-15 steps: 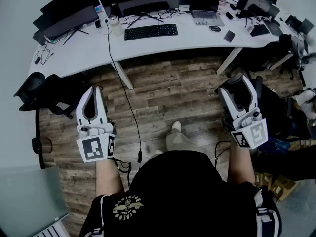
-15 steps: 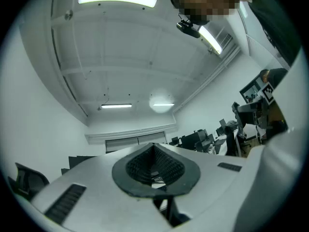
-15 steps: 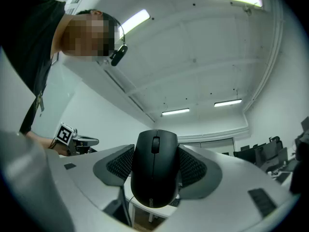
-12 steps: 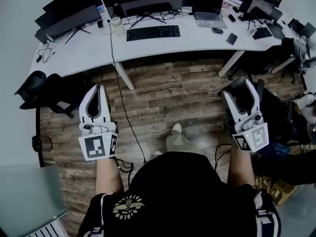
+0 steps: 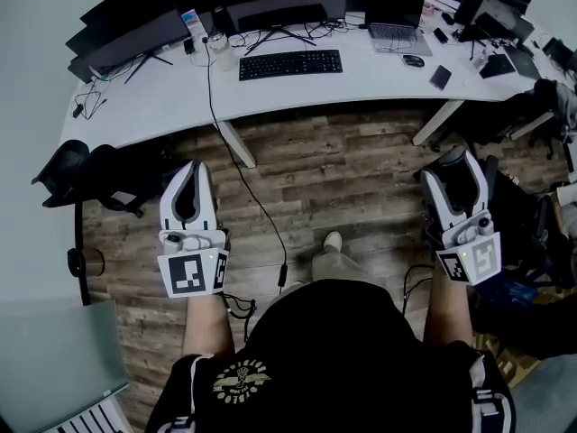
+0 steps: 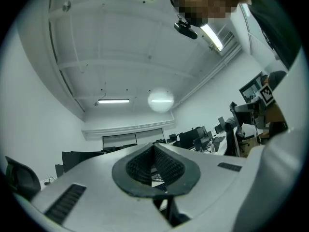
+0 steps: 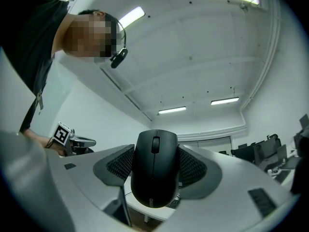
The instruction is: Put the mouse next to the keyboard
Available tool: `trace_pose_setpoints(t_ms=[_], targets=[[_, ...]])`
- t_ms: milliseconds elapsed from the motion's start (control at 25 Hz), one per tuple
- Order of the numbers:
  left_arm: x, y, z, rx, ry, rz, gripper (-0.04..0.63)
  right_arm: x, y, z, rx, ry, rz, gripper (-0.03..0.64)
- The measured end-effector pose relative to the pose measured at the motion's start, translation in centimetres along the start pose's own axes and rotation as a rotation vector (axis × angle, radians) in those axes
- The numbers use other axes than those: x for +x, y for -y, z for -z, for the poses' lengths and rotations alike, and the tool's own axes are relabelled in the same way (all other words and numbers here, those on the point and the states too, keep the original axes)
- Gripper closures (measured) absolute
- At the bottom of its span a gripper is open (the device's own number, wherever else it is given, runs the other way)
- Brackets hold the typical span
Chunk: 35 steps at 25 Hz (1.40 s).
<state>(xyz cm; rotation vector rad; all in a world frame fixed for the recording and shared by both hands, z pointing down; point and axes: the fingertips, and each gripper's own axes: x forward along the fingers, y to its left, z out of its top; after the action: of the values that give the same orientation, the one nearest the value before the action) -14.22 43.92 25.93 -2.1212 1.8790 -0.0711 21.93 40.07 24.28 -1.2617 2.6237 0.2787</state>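
Note:
A black keyboard (image 5: 290, 63) lies on the long white desk (image 5: 162, 106) at the far side of the wooden floor. My right gripper (image 5: 455, 162) hangs over the floor at the right, well short of the desk, and is shut on a black mouse (image 7: 154, 173) that sits upright between its ribbed pads (image 7: 194, 168). The left gripper (image 5: 192, 174) hovers over the floor at the left. Its pads (image 6: 169, 166) meet at the tip with nothing between them.
On the desk are dark monitors (image 5: 144, 34), a bottle (image 5: 219, 50), a laptop (image 5: 392, 16), a second mouse (image 5: 413, 59) and a dark phone (image 5: 440, 77). A cable (image 5: 242, 165) hangs from the desk to the floor. A black chair (image 5: 63, 174) stands at the left.
The desk and both grippers sit slightly further right and lower in the head view. The grippers keep their stance, and the mouse stays in the right one.

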Motion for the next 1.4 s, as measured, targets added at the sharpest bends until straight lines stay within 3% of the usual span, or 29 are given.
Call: trace_pose_setpoints(t_ms=[360, 800, 1400], targets=[[4.3, -0.6, 3.0, -0.014, -0.036, -0.004, 0.594, 3.8, 2.4, 1.9, 0.011, -0.01, 0.005, 0.333], [8.6, -1.7, 3.3, -0.024, -0.035, -0.03, 0.594, 8.0, 4.9, 3.4, 0.031, -0.029, -0.021, 0.333], [15.0, -0.6, 2.5, 0.012, -0.036, -0.123, 0.594, 12.9, 13.5, 5.1, 0.046, -0.015, -0.08, 0.333]])
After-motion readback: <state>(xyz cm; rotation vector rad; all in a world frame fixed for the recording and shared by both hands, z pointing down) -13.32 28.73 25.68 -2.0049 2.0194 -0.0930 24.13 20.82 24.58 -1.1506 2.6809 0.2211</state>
